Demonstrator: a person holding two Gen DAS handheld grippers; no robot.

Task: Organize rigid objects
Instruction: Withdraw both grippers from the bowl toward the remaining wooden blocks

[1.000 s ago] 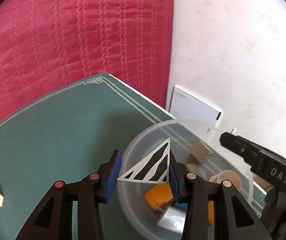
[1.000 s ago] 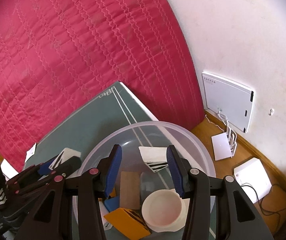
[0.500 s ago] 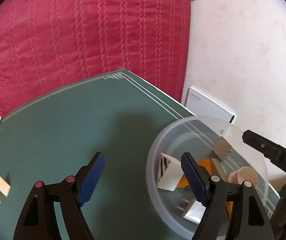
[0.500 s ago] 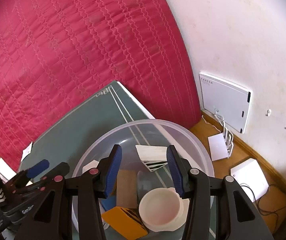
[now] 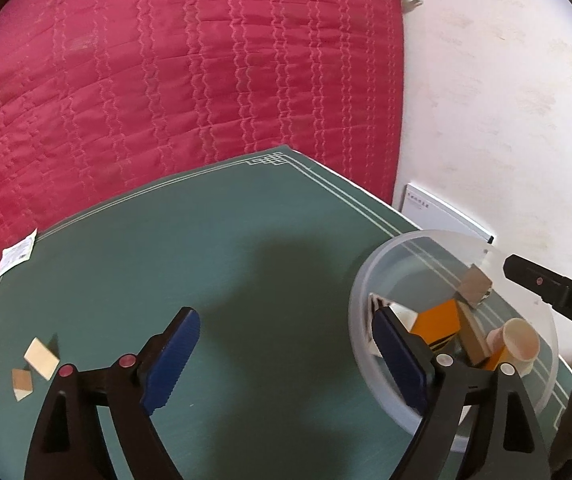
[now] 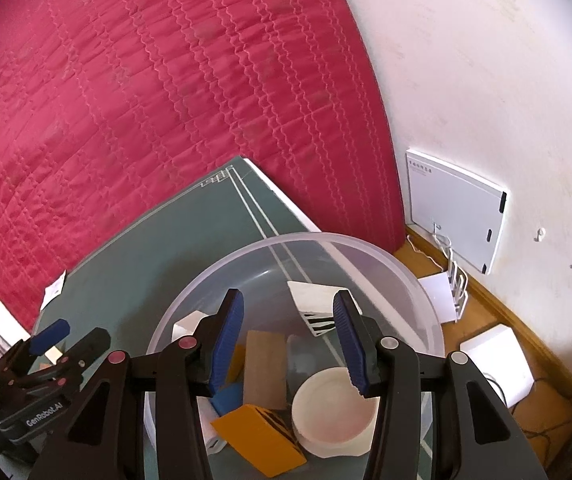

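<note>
A clear plastic bowl [image 6: 413,280] stands at the right end of the green table [image 5: 166,264]; it also shows in the left wrist view [image 5: 361,280]. It holds several pieces: a white striped wedge [image 6: 313,300], an orange block [image 6: 258,436], a brown block [image 6: 266,368], a white cup [image 6: 333,412]. My left gripper [image 5: 286,356] is open and empty over the table, left of the bowl. My right gripper [image 6: 287,340] is open and empty above the bowl. Two small wooden blocks [image 5: 40,358] lie at the table's left.
A red quilted cover [image 5: 166,80] hangs behind the table. A paper label [image 5: 16,254] lies at the table's far left edge. A white panel [image 6: 453,212] leans on the wall; white boxes and cables [image 6: 497,356] lie on the floor to the right.
My left gripper let go of the white striped triangle into the bowl, opened wide and moved left, away from the bowl. The right gripper stayed over the bowl.
</note>
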